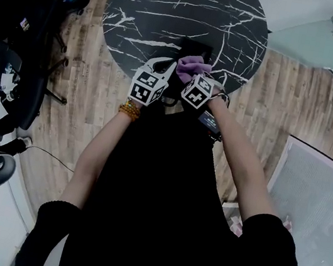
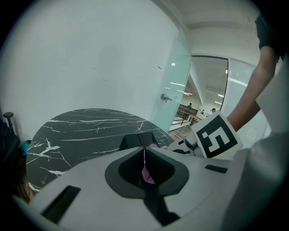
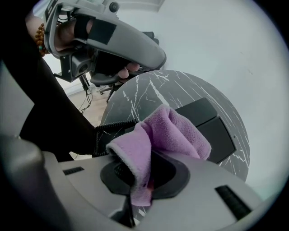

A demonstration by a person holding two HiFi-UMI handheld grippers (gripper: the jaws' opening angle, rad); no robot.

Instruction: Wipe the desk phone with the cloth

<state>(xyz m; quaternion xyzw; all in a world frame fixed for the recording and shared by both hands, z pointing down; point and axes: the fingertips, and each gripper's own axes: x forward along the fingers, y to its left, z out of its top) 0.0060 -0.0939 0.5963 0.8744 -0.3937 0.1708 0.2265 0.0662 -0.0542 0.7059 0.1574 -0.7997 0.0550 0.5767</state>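
Round black marble table (image 1: 151,5); black office chairs (image 1: 26,22) left; wood floor (image 1: 287,99); glass door (image 2: 174,81).

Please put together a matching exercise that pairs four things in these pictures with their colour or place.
Things:
1. cloth
2. desk phone
3. table
4. floor

Descriptions:
A. wood-look planks
B. purple, pinched in the right hand-held gripper
C. round, black with white veins
D. black, resting on the table top

Pairs: 1-B, 2-D, 3-C, 4-A
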